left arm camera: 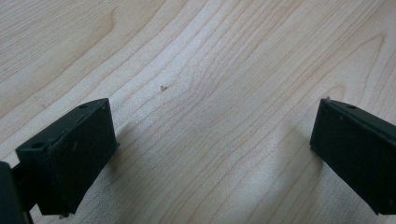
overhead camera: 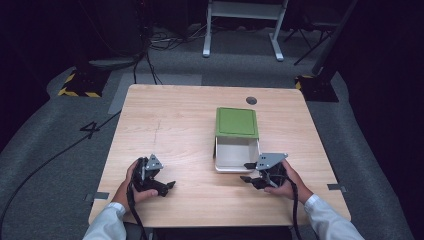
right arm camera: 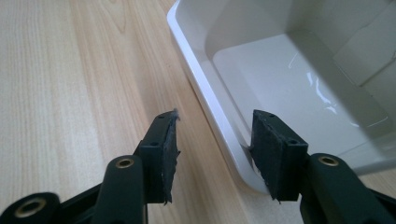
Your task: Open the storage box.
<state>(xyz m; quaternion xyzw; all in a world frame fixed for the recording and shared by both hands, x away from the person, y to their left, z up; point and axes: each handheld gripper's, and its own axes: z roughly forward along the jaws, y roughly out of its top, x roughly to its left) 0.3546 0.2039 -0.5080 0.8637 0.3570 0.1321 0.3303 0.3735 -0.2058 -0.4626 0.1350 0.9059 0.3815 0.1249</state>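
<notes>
A white open box (overhead camera: 235, 168) stands right of the wooden table's (overhead camera: 170, 125) middle, and a green lid (overhead camera: 237, 122) lies at its far side. My right gripper (overhead camera: 246, 172) is open at the box's near right corner. In the right gripper view, the near rim of the white box (right arm camera: 196, 70) runs between the jaws of the right gripper (right arm camera: 215, 116), with one jaw outside and one over the empty inside. My left gripper (overhead camera: 167, 188) rests low at the front left, open over bare wood. The left gripper's (left arm camera: 212, 106) jaws stand wide apart with nothing between them.
A dark round grommet (overhead camera: 251, 100) sits near the table's far edge. Beyond the table are grey carpet, loose cables (overhead camera: 150, 65), a white stand (overhead camera: 245, 25) and bases with yellow-black tape (overhead camera: 80, 85). The table's left half (overhead camera: 150, 135) is bare wood.
</notes>
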